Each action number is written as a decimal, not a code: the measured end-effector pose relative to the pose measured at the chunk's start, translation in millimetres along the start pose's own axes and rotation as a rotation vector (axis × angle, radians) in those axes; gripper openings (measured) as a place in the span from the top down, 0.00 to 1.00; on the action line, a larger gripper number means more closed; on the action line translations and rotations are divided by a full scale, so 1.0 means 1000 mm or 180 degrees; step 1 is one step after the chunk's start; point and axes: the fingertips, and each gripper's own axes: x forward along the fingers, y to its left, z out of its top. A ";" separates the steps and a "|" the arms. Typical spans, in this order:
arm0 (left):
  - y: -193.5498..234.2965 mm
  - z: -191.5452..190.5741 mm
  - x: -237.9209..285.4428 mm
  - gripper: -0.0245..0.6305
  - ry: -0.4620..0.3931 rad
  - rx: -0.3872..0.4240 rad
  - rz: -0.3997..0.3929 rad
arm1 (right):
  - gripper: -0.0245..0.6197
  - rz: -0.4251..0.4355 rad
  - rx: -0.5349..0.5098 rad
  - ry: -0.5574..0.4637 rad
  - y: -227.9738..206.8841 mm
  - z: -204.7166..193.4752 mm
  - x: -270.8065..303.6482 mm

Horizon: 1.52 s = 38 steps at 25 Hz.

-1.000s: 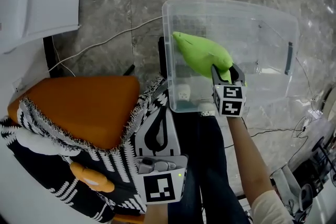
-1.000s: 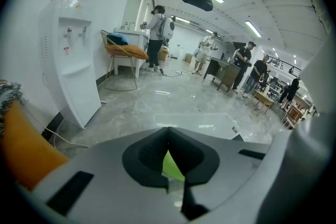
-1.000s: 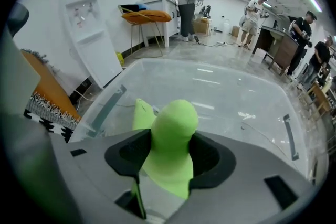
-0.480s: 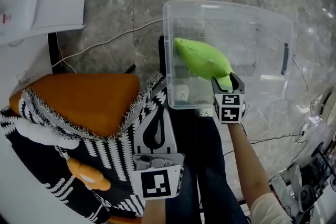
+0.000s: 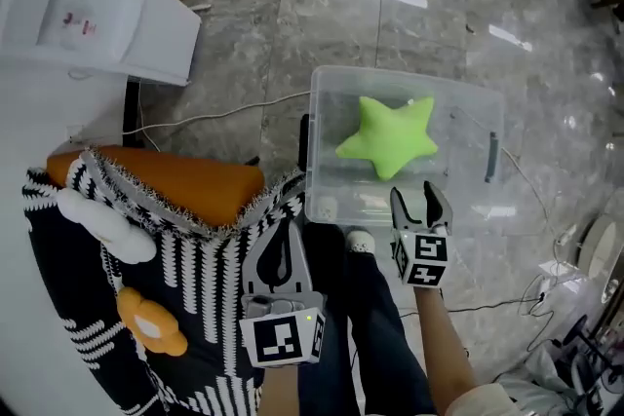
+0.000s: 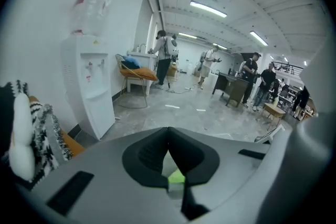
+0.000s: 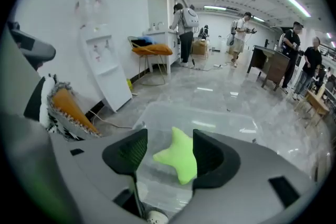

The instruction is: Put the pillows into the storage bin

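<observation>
Right tongs [image 5: 418, 200]: I hold them over the near edge of the storage bin [image 5: 466, 166], pointing steeply down and forward. My bare forearm [image 5: 441, 346] runs up to them from the lower right. The jaws stand wide and have just been opening. Nothing sits between them. In the right gripper view the green star pillow [image 7: 178, 157] shows through the gap, lying beyond them.

Left tongs [image 5: 285, 235]: I hold them lower in the head view, above my dark trouser legs [image 5: 375, 336], pointing forward at a shallower downward angle. The left gripper view shows the jaws meeting at their tips, closed on nothing.

Task items: the green star pillow lies flat on the floor of the clear storage bin, apart from both tongs. The orange pillow [image 5: 190, 182] and the black-and-white patterned pillow [image 5: 161, 273] lie to my left, outside the bin, touching one another.

Markings: each marker cube [image 5: 421, 258] carries black-and-white square patterns only. The water dispenser [image 5: 102, 10] bears small red and yellow marks, too small to read.
</observation>
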 end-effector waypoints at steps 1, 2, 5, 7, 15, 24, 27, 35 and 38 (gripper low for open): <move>-0.001 0.012 -0.015 0.94 -0.0048 -0.0013 0.0052 | 0.52 0.0024 0.0028 -0.0072 0.002 0.013 -0.023; -0.004 0.024 -0.031 0.94 -0.0096 -0.0024 0.0107 | 0.52 0.0050 0.0045 -0.0141 0.004 0.026 -0.047; -0.008 0.065 -0.080 0.94 -0.0294 -0.0071 0.0296 | 0.52 0.0164 -0.0002 -0.0373 0.012 0.071 -0.113; -0.004 0.094 -0.107 0.94 -0.0501 -0.0126 0.0459 | 0.52 0.0265 -0.0148 -0.0600 0.022 0.111 -0.144; 0.014 0.160 -0.253 0.94 -0.0895 -0.0293 0.1005 | 0.52 0.0741 -0.0607 -0.1175 0.099 0.206 -0.285; 0.073 0.159 -0.438 0.94 -0.1396 -0.0583 0.2063 | 0.52 0.1807 -0.1251 -0.1705 0.260 0.244 -0.396; 0.103 0.139 -0.507 0.94 -0.1497 -0.0724 0.2459 | 0.52 0.2175 -0.1426 -0.1734 0.328 0.232 -0.429; 0.172 0.039 -0.689 0.94 -0.1626 -0.1230 0.3512 | 0.51 0.3074 -0.1983 -0.1667 0.509 0.152 -0.517; 0.198 -0.001 -0.748 0.94 -0.1662 -0.1397 0.3777 | 0.51 0.3311 -0.2162 -0.1666 0.572 0.116 -0.549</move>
